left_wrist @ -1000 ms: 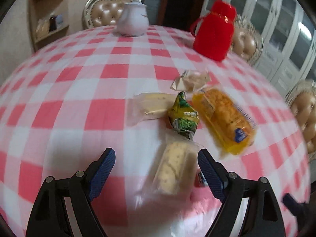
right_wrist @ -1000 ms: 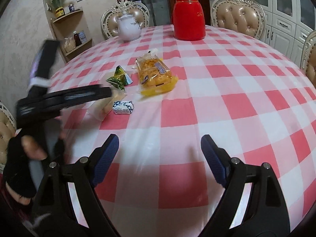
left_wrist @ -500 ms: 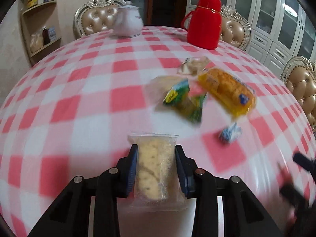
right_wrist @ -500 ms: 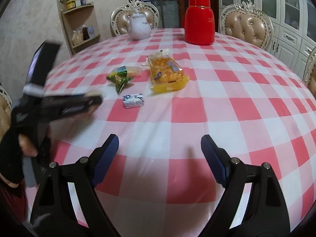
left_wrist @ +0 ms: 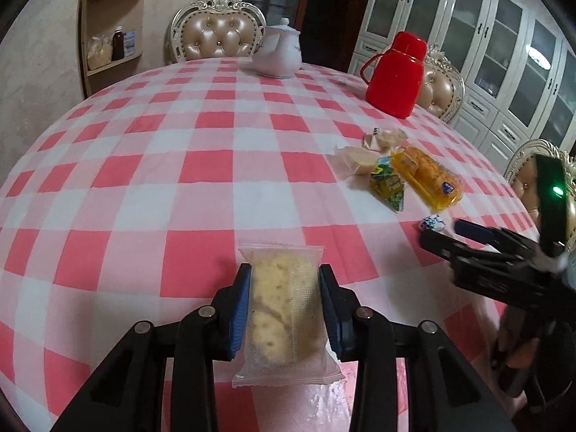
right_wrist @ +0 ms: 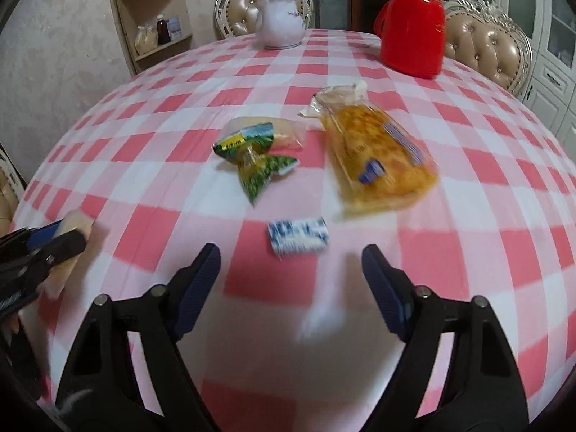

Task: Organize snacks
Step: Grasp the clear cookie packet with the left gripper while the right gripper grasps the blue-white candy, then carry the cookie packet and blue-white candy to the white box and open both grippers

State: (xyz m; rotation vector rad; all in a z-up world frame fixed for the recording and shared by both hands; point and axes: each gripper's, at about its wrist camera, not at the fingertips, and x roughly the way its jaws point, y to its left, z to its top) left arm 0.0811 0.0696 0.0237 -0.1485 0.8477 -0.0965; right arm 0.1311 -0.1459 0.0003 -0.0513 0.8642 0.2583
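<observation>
The left gripper (left_wrist: 284,309) is clamping a clear-wrapped biscuit pack (left_wrist: 282,313) above the checked bench (left_wrist: 180,165). The right gripper (right_wrist: 288,280) is hovering wide open near a small blue-white candy (right_wrist: 298,238). Four other snacks are waiting unsorted, so organizing looks barely begun.

**Where the things lie on your table**

Your left gripper (left_wrist: 284,309) has the biscuit packet (left_wrist: 282,315) between its fingers, near the table's (left_wrist: 180,165) front edge. To its right, farther back, the other snacks lie together: the small candy (right_wrist: 298,237) in front, the twisted packet (right_wrist: 257,160) behind-left, the cracker bag (right_wrist: 381,154) behind-right. The teapot (right_wrist: 279,23) and thermos (right_wrist: 412,21) stand at the far edge.
</observation>
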